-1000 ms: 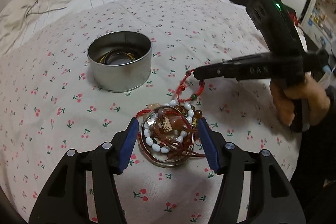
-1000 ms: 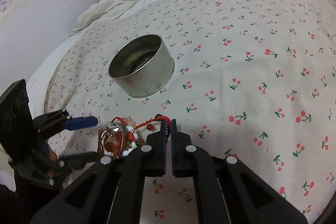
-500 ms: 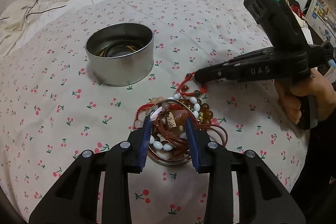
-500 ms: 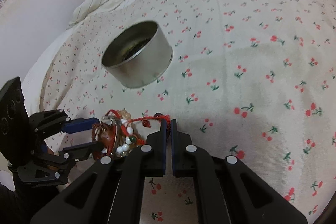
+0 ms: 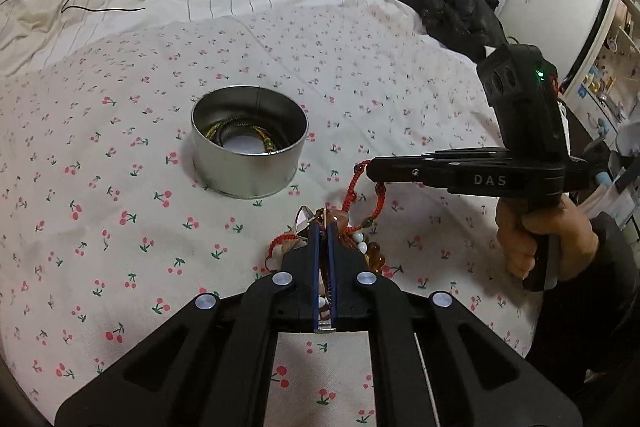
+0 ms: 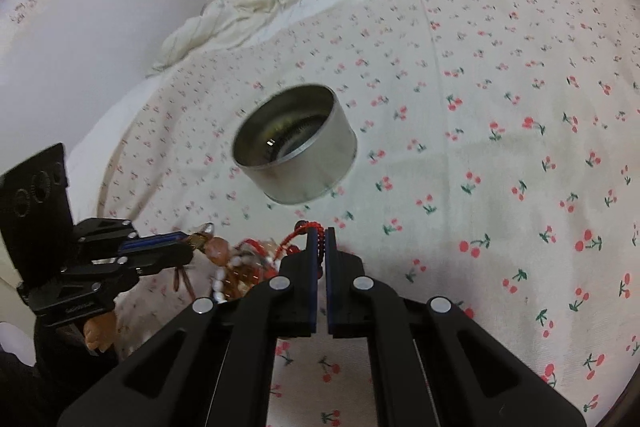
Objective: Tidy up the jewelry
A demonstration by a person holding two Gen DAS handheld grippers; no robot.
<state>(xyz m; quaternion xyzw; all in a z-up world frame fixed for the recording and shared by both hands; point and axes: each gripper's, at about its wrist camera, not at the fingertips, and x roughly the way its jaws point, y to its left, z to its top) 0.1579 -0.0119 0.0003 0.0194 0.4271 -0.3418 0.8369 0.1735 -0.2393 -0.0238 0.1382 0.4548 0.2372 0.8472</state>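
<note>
The left gripper [image 5: 324,227] is clenched on the jewelry tangle [image 5: 360,247] — beads and red threads spilling out beside its fingers. The right gripper [image 6: 319,233] is pinched shut on the tangle's red cord [image 6: 306,227], which runs taut between the two. Beyond them bare cherry-print sheet [image 5: 100,187] spreads wide, then the tin [image 5: 250,147] with a bracelet [image 5: 240,131] inside — apart from both grippers.

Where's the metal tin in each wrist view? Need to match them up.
Left wrist: metal tin sits left of centre, beyond the shut left gripper.
Right wrist: tin sits just left of centre, beyond the right gripper.
Shared landmark: red cord pinched by the right gripper.
</note>
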